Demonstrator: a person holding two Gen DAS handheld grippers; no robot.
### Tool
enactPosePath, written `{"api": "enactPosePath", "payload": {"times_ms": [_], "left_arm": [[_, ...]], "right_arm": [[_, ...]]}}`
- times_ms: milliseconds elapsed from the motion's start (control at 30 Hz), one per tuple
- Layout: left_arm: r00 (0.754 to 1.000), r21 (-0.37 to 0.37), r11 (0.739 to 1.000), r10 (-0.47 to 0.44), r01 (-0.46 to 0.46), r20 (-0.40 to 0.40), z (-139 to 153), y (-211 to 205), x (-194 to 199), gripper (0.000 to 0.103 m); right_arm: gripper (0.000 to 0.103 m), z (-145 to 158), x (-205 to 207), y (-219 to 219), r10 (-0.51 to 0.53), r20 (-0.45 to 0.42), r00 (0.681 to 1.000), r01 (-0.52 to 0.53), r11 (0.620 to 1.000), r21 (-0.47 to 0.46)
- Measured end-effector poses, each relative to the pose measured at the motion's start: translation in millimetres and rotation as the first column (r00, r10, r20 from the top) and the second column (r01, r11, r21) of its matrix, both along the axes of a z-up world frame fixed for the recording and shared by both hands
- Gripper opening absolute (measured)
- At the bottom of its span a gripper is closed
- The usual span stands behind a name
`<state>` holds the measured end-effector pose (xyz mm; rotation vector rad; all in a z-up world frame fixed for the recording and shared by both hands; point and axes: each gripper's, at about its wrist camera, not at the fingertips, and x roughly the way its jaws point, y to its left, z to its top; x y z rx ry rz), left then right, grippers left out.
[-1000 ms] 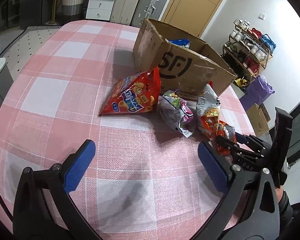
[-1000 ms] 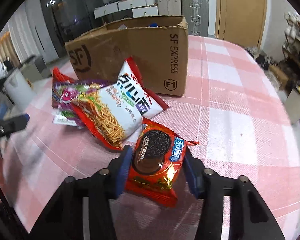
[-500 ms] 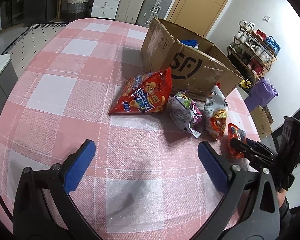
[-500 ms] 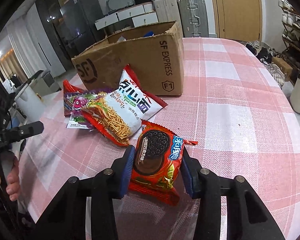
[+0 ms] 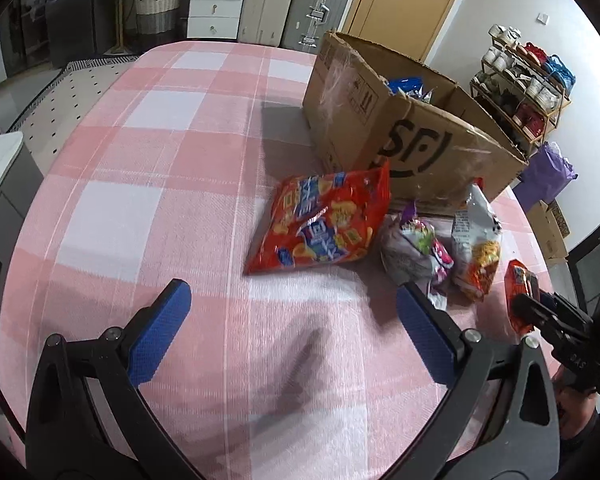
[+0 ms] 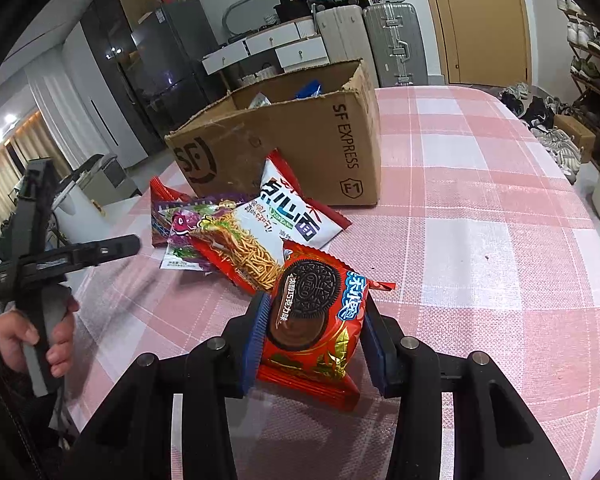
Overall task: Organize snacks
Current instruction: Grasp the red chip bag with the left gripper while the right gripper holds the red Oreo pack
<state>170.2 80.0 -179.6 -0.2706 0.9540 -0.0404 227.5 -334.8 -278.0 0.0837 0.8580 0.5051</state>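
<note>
The big cardboard box [image 5: 412, 128] has an open top. Three snack bags [image 5: 380, 232] lie tight against its front side. The pink tablecloth [image 5: 160, 184] is bare at left.

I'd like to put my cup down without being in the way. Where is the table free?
The checked cloth left of the box lies bare, and so does the stretch right of the box. It is crowded in front of the box: chips, purple bag, noodles and the Oreo pack in the right gripper.

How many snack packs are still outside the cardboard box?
4: Oreo pack in right gripper; noodle bag, purple bag, red cracker bag on the table. Others may hide beneath.
</note>
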Motion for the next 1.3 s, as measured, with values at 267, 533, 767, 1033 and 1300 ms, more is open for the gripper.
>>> {"api": "enactPosePath", "payload": {"times_ms": [267,533,767,1033,1300], "left_arm": [[1.0,-0.007,1.0,-0.024,0.024,0.016,-2.7,6.2,29.7,0.102],[0.999,-0.048,0.998,-0.049,0.049,0.005,-15.3,8.5,52.8,0.101],[0.996,-0.084,0.993,-0.087,0.087,0.002,-24.7,4.8,62.1,0.08],[0.99,-0.086,0.987,-0.136,0.138,0.035,-28.0,3.2,64.9,0.05],[0.991,-0.069,0.99,-0.123,0.126,0.044,-18.6,3.5,54.0,0.05]], "right_arm": [[0.044,-3.0,2.9,-0.4,0.005,-0.006,1.0,-0.004,1.0,0.011],[0.044,-5.9,6.9,-0.1,0.006,-0.016,1.0,-0.006,1.0,0.016],[0.044,-8.5,10.4,-0.9,0.007,-0.027,1.0,-0.006,1.0,0.024],[0.044,-10.1,11.7,-1.7,0.006,-0.036,0.999,-0.004,0.999,0.033],[0.044,-4.6,10.0,-5.4,-0.006,-0.021,1.0,0.007,0.999,0.034]]}}
